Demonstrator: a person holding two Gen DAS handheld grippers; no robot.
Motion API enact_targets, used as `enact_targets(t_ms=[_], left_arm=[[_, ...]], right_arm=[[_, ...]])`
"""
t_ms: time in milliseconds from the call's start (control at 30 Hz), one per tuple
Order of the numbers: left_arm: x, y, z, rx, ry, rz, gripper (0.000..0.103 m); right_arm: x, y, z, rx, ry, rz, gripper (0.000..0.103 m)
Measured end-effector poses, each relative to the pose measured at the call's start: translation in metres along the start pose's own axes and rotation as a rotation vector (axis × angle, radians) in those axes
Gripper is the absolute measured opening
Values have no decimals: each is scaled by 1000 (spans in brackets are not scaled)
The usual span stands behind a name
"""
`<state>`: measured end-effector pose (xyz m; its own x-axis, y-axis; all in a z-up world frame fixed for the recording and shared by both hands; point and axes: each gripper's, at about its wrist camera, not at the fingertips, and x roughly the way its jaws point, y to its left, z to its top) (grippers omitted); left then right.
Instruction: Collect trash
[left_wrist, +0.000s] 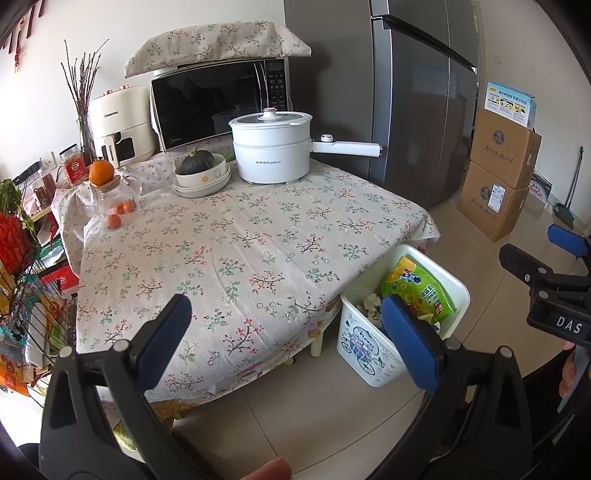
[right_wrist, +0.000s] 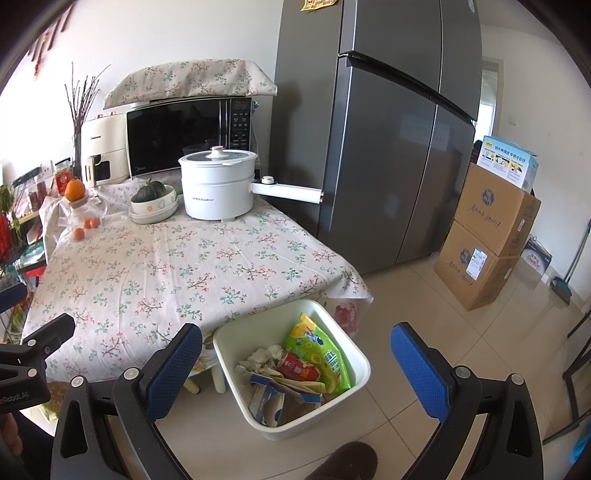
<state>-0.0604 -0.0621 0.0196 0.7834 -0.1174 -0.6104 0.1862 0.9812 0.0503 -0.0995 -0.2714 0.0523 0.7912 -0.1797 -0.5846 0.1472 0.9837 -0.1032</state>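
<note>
A white trash bin (right_wrist: 354, 380) stands on the tiled floor at the table's near right corner. It holds a green snack bag (right_wrist: 319, 354), a red can (right_wrist: 295, 365), crumpled paper and a torn blue carton (right_wrist: 273, 398). The same white trash bin (left_wrist: 364, 350) shows in the left wrist view with the green snack bag (left_wrist: 413, 286) sticking up. My left gripper (left_wrist: 284, 336) is open over the table's front edge, empty. My right gripper (right_wrist: 295, 365) is open above the bin, nothing between its blue pads. The right gripper (left_wrist: 543, 273) also appears at the left view's right edge.
The floral-cloth table (left_wrist: 229, 251) carries a white electric pot (left_wrist: 273, 147), a bowl with a squash (left_wrist: 201, 168), a glass jar with oranges (left_wrist: 114, 195), a microwave (left_wrist: 218, 99) and an air fryer (left_wrist: 120, 123). A grey fridge (right_wrist: 388, 147) and stacked cardboard boxes (right_wrist: 487, 236) stand right. A wire rack (left_wrist: 22, 277) is left.
</note>
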Motion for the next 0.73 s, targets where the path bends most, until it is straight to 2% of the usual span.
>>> enact_targets(t_ms=[733], left_arm=[[1, 2, 0, -9, 8, 8, 102]], right_arm=[[4, 7, 4, -29, -7, 5, 103]])
